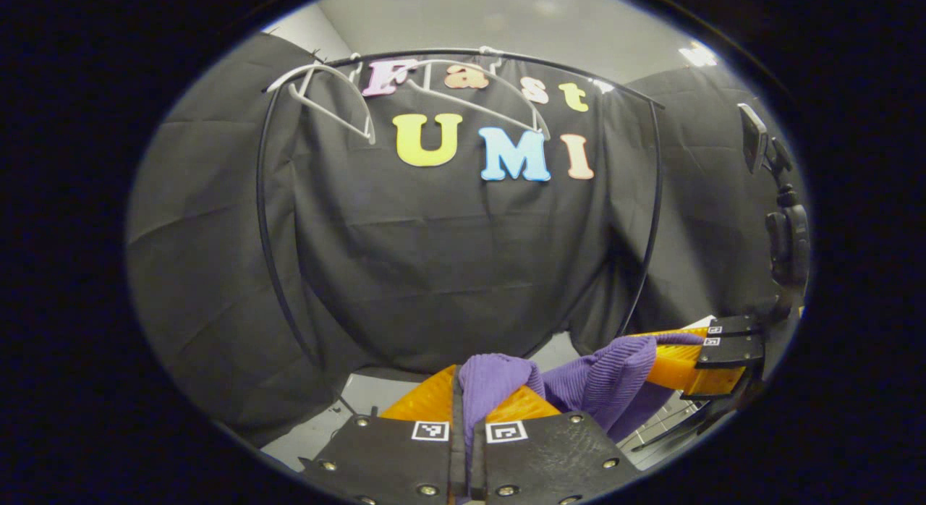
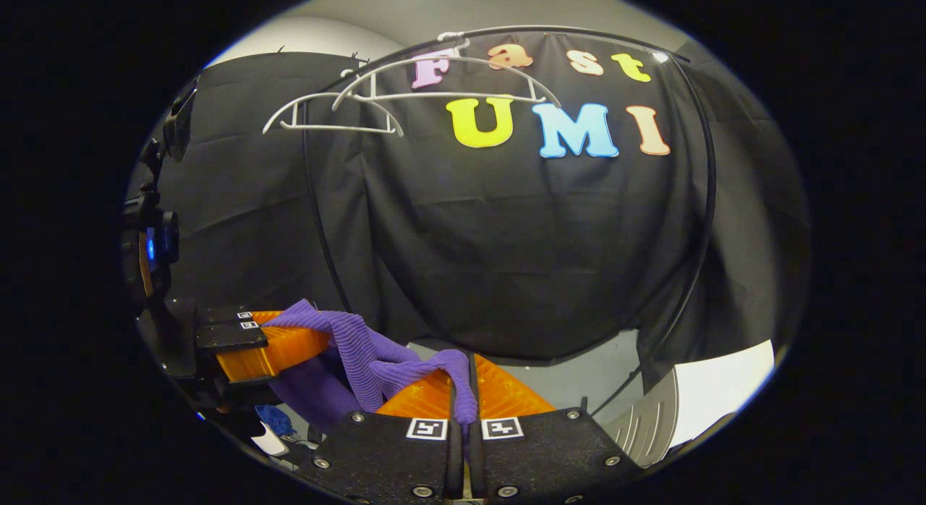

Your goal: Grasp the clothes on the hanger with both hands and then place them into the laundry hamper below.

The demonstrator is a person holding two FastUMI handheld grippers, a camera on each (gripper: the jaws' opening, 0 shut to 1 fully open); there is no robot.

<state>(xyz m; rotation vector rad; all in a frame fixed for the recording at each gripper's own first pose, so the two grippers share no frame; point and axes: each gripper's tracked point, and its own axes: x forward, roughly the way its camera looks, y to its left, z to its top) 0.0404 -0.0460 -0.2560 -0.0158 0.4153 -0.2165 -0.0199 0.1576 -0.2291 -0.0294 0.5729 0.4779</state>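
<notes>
The left gripper [image 1: 466, 389] has its two fingers pressed together on a fold of the purple garment [image 1: 593, 378]. The right gripper [image 2: 469, 385] is closed on another fold of the same garment in the same way. In each gripper view the other gripper appears off to the side, at about the same height, also clamped on the cloth.

Two hangers [image 1: 325, 100], one purple garment [image 1: 600, 378]
</notes>
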